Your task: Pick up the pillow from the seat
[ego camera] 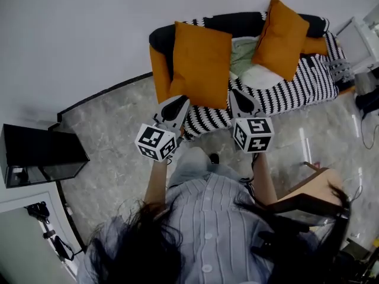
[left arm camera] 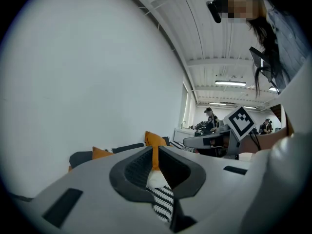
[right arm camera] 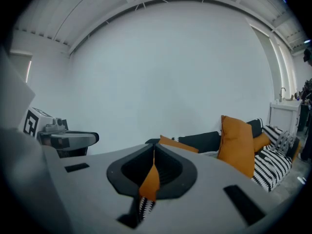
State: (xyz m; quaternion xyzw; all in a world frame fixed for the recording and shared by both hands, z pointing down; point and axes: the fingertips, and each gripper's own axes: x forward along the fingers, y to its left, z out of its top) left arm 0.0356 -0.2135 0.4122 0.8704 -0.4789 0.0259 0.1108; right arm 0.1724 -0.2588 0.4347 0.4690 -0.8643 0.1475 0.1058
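The left hand-held gripper [ego camera: 176, 107] and the right hand-held gripper [ego camera: 241, 102] each clamp the near edge of an orange pillow [ego camera: 201, 64]. The pillow spreads over one end of a black-and-white striped sofa [ego camera: 296, 90].

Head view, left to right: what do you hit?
Black cabinet → left gripper → large orange pillow → right gripper → wooden chair. Second pillow skipped: it overlaps the right gripper.
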